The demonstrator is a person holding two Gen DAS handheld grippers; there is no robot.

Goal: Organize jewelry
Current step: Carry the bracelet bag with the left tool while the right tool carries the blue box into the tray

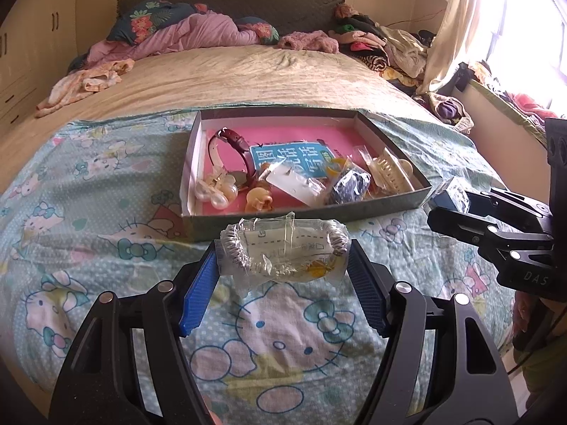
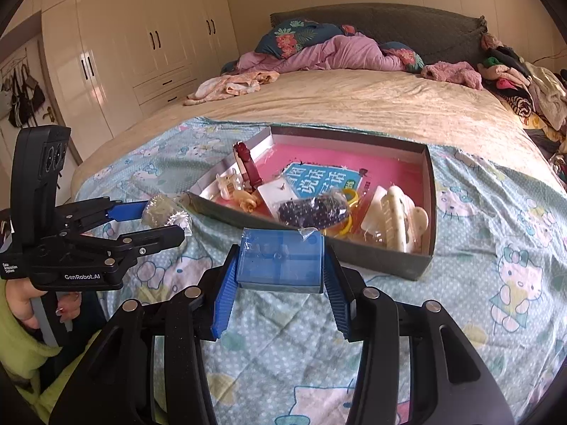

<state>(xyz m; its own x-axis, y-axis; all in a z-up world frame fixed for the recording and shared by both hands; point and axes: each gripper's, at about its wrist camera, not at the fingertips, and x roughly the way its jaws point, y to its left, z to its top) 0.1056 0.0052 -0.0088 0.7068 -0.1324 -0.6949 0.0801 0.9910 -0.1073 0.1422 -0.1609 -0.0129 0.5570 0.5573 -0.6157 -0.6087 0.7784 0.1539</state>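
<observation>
My left gripper (image 1: 283,251) is shut on a clear bag with a silver bracelet (image 1: 285,248), held above the bedspread just in front of the shallow box (image 1: 304,209). It also shows in the right wrist view (image 2: 166,219). My right gripper (image 2: 281,265) is shut on a small blue plastic case (image 2: 281,260), held near the box's front wall (image 2: 389,262); it shows at the right of the left wrist view (image 1: 448,200). The box holds a dark red watch (image 1: 235,145), pearl clips (image 1: 216,191), a cream claw clip (image 1: 391,173), a dark dotted pouch (image 1: 349,186) and a card of earrings (image 1: 296,186).
The box lies on a Hello Kitty bedspread (image 1: 106,219) on a bed. Piled bedding and pillows (image 1: 191,32) lie at the headboard. Clothes (image 1: 382,46) are heaped at the far right by a curtained window. White wardrobes (image 2: 141,46) stand to the left.
</observation>
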